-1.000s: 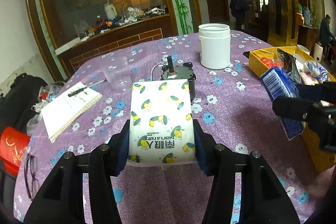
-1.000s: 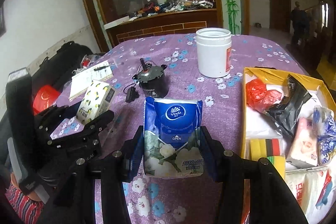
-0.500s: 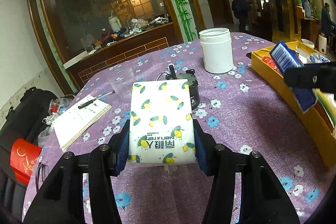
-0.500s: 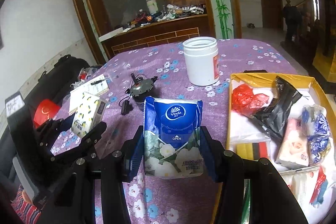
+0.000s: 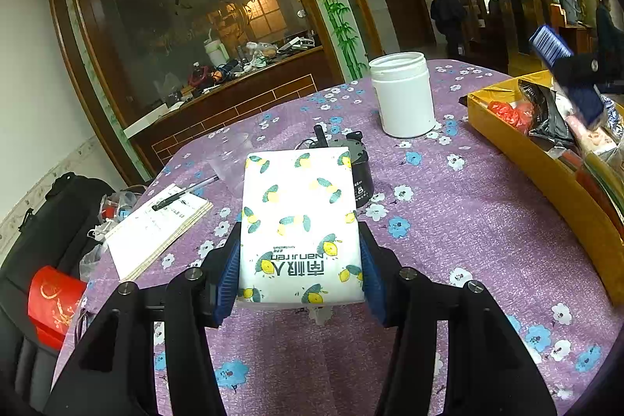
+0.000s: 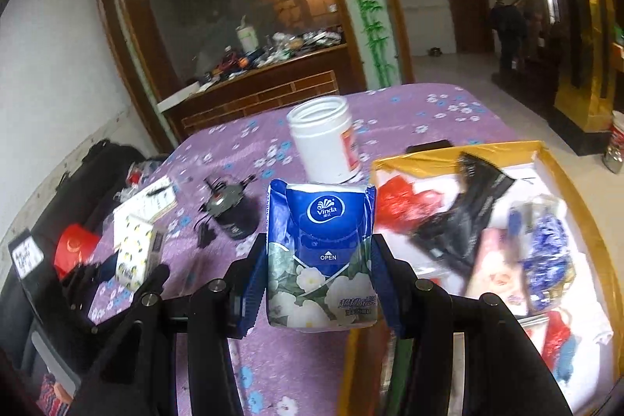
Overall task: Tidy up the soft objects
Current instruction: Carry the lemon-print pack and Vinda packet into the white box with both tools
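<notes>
My left gripper (image 5: 299,269) is shut on a white tissue pack with lemon prints (image 5: 298,225), held above the purple flowered tablecloth. In the right wrist view the same lemon pack (image 6: 134,258) shows at the left, in the left gripper (image 6: 128,277). My right gripper (image 6: 319,273) is shut on a blue Vinda tissue pack (image 6: 321,252), held over the near left edge of the yellow box (image 6: 565,190). From the left wrist view the blue pack (image 5: 565,73) and right gripper (image 5: 577,69) hang above the yellow box (image 5: 546,162) at the right.
The box holds several soft packets: red bag (image 6: 405,205), black pouch (image 6: 464,209), blue-patterned pack (image 6: 546,260). A white jar (image 5: 403,94), a small black motor (image 5: 357,162), a clear plastic cup (image 5: 230,158) and a notebook with pen (image 5: 156,225) stand on the table. People stand far behind.
My right gripper has carried the blue pack rightward and up, from beside the box to over its near left edge. The left gripper has stayed roughly in place with the lemon pack.
</notes>
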`<state>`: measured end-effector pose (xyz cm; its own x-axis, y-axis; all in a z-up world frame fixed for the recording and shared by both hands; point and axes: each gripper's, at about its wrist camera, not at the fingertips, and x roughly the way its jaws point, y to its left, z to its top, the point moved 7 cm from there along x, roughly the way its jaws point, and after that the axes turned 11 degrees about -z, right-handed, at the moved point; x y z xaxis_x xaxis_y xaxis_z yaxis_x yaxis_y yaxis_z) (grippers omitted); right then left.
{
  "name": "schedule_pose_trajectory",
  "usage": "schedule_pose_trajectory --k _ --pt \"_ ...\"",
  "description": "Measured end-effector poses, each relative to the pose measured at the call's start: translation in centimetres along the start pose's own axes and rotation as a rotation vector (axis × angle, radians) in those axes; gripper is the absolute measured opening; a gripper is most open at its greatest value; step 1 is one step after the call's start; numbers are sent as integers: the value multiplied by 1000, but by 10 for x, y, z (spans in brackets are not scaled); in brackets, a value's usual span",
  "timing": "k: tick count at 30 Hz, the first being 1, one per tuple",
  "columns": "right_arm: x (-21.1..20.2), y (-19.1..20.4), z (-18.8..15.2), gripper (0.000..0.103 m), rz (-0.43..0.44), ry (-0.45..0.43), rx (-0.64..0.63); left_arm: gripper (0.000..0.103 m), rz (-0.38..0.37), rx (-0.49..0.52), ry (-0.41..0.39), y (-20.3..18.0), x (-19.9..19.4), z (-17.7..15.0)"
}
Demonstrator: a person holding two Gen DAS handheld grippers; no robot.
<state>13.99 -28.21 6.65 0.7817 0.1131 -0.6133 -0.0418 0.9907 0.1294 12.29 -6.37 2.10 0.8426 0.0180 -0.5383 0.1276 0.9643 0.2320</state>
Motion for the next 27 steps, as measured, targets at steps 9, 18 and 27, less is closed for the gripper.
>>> schedule_pose_trajectory --k 9,18,27 --pt "-7 -32 12 52 -31 -30 84 52 10 -7 5 0 1 0" --pt "-18 -78 25 52 -76 -68 173 52 -91 -35 30 -20 -8 17" --pt "-30 -112 33 52 -94 -99 257 52 -334 -71 29 -91 -27 68"
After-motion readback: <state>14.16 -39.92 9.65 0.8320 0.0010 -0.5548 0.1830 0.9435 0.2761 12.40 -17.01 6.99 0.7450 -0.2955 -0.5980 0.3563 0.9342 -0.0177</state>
